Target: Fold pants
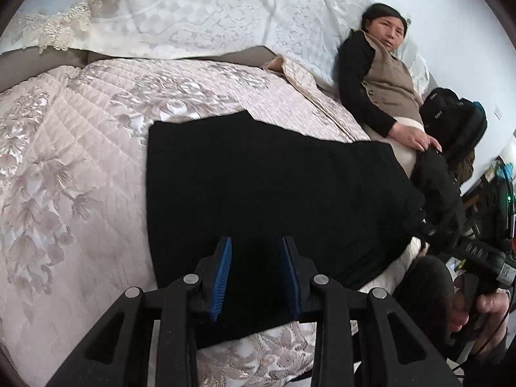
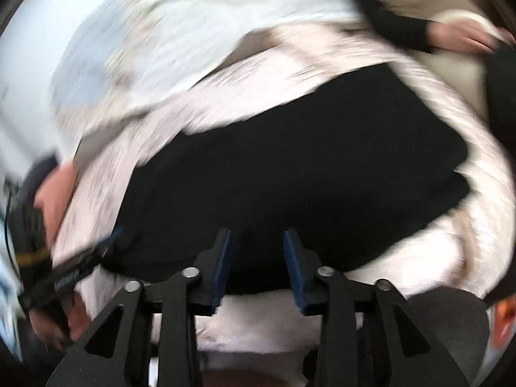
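The black pants [image 1: 258,190] lie folded flat on a pink quilted bedspread [image 1: 80,148]. My left gripper [image 1: 255,251] is open and empty, its blue pads [image 1: 222,277] just above the near edge of the pants. The right wrist view is motion-blurred. There the pants [image 2: 296,167] fill the middle, and my right gripper [image 2: 258,242] is open and empty over their near edge. The right gripper's body also shows at the right edge of the left wrist view [image 1: 477,254], held in a hand. The left gripper shows at the left of the right wrist view [image 2: 74,267].
A person [image 1: 383,74] in a tan vest and black sleeves lies on the bed at the far right, one hand [image 1: 416,135] near the pants' far corner. A black bag [image 1: 458,122] sits beside them. White pillows [image 1: 193,16] lie at the head. The bed edge is near me.
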A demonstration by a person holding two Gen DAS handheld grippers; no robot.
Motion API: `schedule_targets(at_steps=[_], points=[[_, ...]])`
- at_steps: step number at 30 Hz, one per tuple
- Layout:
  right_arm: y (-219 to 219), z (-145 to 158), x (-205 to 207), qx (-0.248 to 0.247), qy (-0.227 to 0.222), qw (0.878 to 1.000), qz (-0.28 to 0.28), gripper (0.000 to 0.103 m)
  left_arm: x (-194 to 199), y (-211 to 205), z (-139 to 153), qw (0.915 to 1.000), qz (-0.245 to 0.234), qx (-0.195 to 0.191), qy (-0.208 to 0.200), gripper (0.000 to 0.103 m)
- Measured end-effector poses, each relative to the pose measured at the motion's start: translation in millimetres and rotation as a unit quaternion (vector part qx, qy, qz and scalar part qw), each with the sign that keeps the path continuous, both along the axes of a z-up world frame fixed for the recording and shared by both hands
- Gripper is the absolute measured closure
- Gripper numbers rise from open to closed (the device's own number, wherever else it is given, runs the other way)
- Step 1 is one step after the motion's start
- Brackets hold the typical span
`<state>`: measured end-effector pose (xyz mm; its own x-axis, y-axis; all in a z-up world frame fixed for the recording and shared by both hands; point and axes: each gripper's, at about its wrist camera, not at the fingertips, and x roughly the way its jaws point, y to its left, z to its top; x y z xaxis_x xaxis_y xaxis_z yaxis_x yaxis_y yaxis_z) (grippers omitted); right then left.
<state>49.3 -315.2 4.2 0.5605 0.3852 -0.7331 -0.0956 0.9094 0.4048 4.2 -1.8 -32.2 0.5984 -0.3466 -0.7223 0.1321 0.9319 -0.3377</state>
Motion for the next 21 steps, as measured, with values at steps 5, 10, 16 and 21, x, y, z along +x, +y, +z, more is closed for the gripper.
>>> schedule_targets(at_steps=[5,10,16,21], points=[[-59,-5,-4,0.041,0.019,0.992,-0.116,0.051,7,-6,3,1.0000,0.001,0.004,0.000,0.069],[-101,-26,-8,0.111,0.064,0.970,-0.207,0.048,9,-17,4,0.9999,-0.006,0.009,0.004,0.069],[-107,-26,7,0.152,0.051,0.965,-0.205,0.045,12,-22,1,0.9998,-0.009,0.014,0.010,0.069],[-108,-24,9,0.183,0.035,0.957,-0.222,0.045,14,-23,0,0.9998,-0.009,0.014,0.011,0.069]])
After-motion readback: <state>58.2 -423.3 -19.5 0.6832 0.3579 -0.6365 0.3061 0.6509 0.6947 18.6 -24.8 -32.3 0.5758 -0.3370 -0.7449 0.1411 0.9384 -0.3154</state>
